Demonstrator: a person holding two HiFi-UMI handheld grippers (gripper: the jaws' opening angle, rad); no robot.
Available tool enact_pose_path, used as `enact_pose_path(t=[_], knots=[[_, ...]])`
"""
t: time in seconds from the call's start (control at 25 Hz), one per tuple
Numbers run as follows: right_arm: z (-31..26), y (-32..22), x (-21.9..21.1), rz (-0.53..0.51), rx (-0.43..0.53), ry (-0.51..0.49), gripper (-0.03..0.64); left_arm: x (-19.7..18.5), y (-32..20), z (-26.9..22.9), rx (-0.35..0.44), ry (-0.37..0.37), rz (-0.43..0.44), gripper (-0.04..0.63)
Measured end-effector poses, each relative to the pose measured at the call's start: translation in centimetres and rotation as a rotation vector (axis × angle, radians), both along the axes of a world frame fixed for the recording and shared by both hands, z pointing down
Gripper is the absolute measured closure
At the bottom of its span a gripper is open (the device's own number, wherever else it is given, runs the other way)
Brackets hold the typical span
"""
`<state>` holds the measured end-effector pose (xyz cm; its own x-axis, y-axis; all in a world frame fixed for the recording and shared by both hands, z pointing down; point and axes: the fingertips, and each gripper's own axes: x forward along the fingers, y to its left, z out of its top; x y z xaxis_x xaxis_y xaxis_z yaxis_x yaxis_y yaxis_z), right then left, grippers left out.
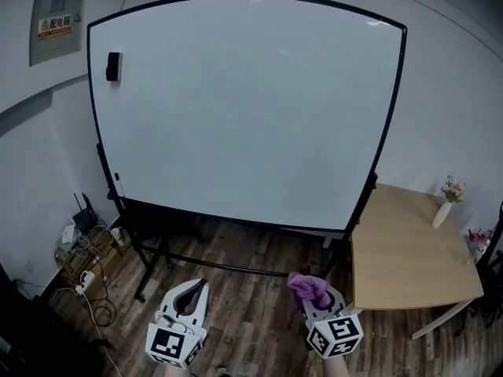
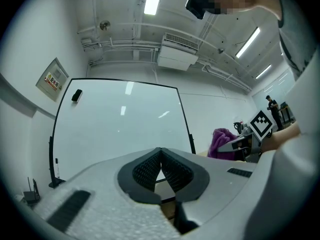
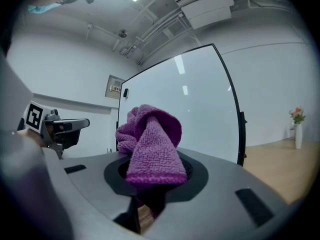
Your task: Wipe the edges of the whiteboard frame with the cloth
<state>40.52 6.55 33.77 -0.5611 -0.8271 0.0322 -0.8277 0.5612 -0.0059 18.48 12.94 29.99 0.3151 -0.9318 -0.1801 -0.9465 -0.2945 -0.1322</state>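
A: Where was the cloth (image 3: 150, 144)?
B: Pinched in right gripper (image 1: 313, 295) fingers, below whiteboard frame (image 1: 391, 108), not touching it; prob. held ready to wipe. Left gripper (image 1: 196, 287) fingers closed, empty, also below frame.

"配电箱" on grey wall box (image 1: 56, 25)

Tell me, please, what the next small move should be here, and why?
Probably lift the right gripper forward to the right edge of the whiteboard frame. It is shut on the purple cloth, yet hangs low and well short of the board; that black edge looks nearest. The left gripper is shut and empty.
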Motion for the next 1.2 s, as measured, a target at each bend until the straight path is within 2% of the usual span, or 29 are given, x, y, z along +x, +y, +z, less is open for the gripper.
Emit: enact_pose_path(t=[0.8, 1.2], knots=[[0.0, 5.9, 4.2, -0.031, 0.025, -0.006, 0.531, 5.1, 5.8, -0.2, 0.013, -0.005, -0.012, 0.578], [0.1, 7.3, 5.1, -0.03, 0.033, -0.021, 0.531, 6.0, 7.0, 0.1, 0.009, -0.003, -0.016, 0.578]])
